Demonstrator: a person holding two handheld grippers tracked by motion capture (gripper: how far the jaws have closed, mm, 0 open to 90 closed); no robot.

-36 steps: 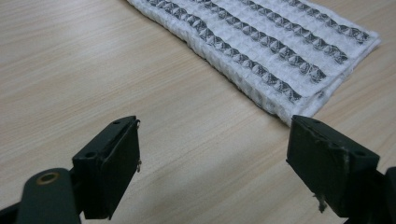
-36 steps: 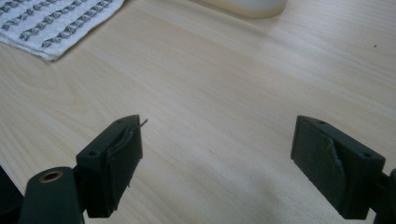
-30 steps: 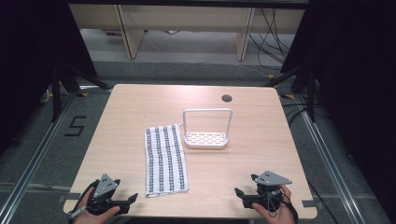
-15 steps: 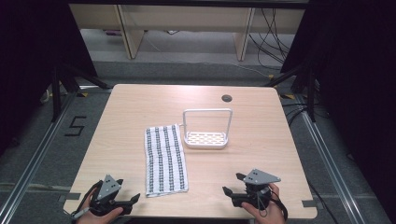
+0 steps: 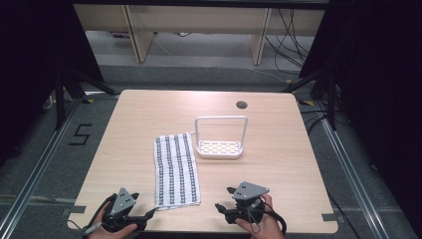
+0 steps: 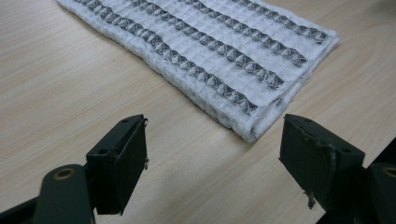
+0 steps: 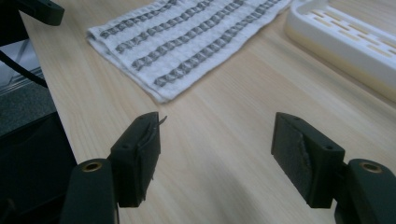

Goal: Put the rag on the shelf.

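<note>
I hold one claw in each hand at the near edge of a light wooden counter (image 5: 139,124). My left claw (image 5: 149,215) sits near the near-left corner, its jaws spread wide with nothing between them, pointing at the near end of a folded white towel with dark stripes (image 5: 175,169). That towel lies flat near the middle of the counter, its long side running from near to far. My right claw (image 5: 223,205) rests at the near edge, right of the towel, jaws also wide apart and empty. Just beside the towel's far right end stands a white slotted tray with an upright handle (image 5: 220,148). A small dark round hole (image 5: 242,105) marks the far side.
</note>
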